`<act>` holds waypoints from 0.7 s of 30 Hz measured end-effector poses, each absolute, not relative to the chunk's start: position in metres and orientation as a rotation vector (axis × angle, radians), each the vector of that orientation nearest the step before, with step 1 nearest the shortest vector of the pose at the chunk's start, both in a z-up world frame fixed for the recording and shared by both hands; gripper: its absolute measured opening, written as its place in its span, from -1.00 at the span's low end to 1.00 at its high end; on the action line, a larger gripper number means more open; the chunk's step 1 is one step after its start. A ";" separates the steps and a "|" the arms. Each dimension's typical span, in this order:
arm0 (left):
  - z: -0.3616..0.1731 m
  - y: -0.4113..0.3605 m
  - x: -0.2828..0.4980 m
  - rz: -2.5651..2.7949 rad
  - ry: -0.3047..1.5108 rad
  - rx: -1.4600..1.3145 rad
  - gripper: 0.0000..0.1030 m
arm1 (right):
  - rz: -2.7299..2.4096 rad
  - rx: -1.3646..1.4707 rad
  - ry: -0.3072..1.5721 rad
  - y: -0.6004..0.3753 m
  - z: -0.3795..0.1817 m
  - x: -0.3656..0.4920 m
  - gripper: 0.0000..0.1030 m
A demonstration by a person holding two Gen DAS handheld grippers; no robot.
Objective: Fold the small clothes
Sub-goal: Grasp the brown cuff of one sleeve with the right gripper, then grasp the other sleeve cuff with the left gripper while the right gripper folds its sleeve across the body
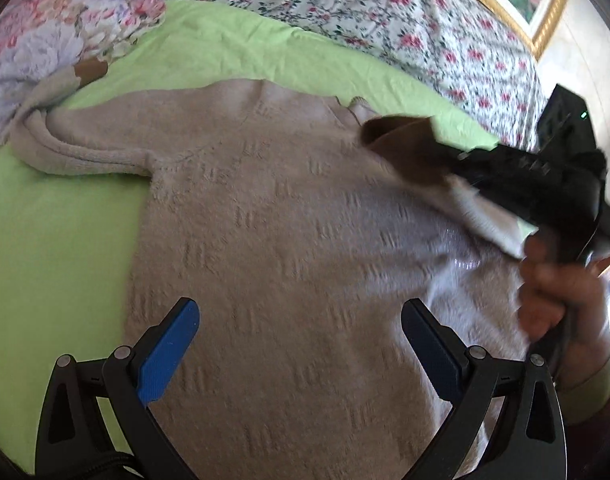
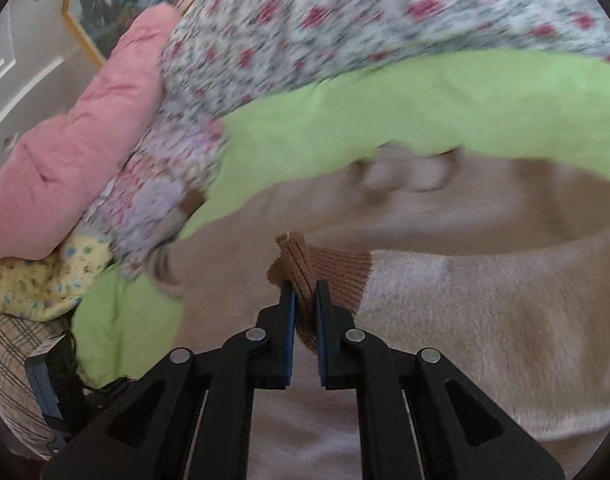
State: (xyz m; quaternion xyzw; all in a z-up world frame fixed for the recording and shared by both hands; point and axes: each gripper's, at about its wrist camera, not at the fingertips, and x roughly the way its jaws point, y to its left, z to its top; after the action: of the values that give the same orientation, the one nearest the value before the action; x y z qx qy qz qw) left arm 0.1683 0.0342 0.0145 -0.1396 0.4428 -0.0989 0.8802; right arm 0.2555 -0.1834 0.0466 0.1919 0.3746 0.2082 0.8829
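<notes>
Beige sweater [image 1: 289, 216] spread flat on the green sheet [image 1: 57, 248], 1 sleeve lifted.
The right gripper [image 2: 305, 300] has its 2 jaws clamped on the sleeve's brown cuff [image 2: 325, 272], raised over the sweater's body; the left gripper [image 1: 301, 344] hovers above the knit, jaws wide apart, holding nothing.

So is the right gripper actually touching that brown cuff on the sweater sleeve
Touching. The right wrist view shows the right gripper closed on the brown cuff, with the ribbed knit pinched between both fingers.
</notes>
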 end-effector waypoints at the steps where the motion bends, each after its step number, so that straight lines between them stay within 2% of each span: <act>1: 0.015 0.037 0.171 -0.206 0.917 -0.308 0.97 | 0.445 0.397 0.789 -0.174 0.042 0.260 -0.81; 5: 0.012 0.043 0.183 -0.211 0.915 -0.334 0.97 | 0.498 0.418 0.846 -0.144 0.021 0.272 -0.81; 8: 0.006 0.043 0.197 -0.224 0.936 -0.354 0.97 | 0.508 0.436 0.927 -0.134 0.007 0.280 -0.69; 10: 0.000 0.042 0.209 -0.247 0.955 -0.381 0.97 | 0.518 0.497 0.936 -0.144 0.004 0.277 -0.55; 12: -0.005 0.038 0.222 -0.270 0.975 -0.411 0.97 | 0.513 0.548 0.899 -0.158 0.008 0.267 -0.25; 13: -0.009 0.034 0.231 -0.285 0.989 -0.427 0.97 | 0.505 0.568 0.873 -0.168 0.012 0.260 -0.21; 19: -0.021 -0.002 0.277 -0.314 1.006 -0.402 0.94 | 0.330 0.564 0.743 -0.231 0.037 0.208 -0.20; 20: -0.020 -0.007 0.284 -0.311 1.001 -0.390 0.90 | 0.309 0.569 0.729 -0.239 0.039 0.200 -0.20; 21: -0.020 -0.011 0.289 -0.316 0.991 -0.377 0.68 | 0.285 0.580 0.715 -0.248 0.041 0.192 -0.20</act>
State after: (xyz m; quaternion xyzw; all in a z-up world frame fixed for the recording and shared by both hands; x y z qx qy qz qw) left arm 0.2890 -0.0114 -0.0199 -0.1789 0.4705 -0.1500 0.8509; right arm 0.1921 -0.2480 0.0414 0.2790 0.3436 0.1370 0.8862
